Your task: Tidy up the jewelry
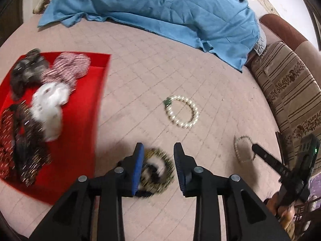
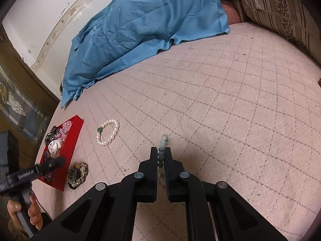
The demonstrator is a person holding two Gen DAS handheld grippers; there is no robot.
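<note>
The work surface is a pink quilted bed cover (image 2: 220, 100). A red tray (image 1: 80, 124) lies at its left side and already holds several fabric scrunchies: a grey one, a red-and-white checked one, a white one and dark sequinned ones.

Step in hand: sorting loose pieces toward the tray, on two fronts. The left gripper (image 1: 158, 150) hangs above a leopard-print scrunchie (image 1: 158, 170), which lies on the cover just beside the tray's near right edge. Its fingers stand narrowly apart with the scrunchie below the gap; no pad is seen pressing on it. The right gripper (image 2: 160, 156) is closed tight on a grey-green bead bracelet (image 2: 163, 142), whose beads run up between the pads and stick out past the tips. A pearl bracelet with one green bead (image 1: 181, 112) lies free, mid-cover, well apart from both tools.

Next move, as judged: the left tool must either grip the scrunchie or leave it; the right must carry its bracelet to a resting place. Which place is meant for bracelets cannot be told.

Limits of view: the left view is motion-blurred, so the scrunchie's outline and the tray's contents are smeared. The bracelet's lower loop is hidden behind the right fingers. A blue cloth (image 2: 140, 30) covers something at the far side; what lies beneath is not visible.
</note>
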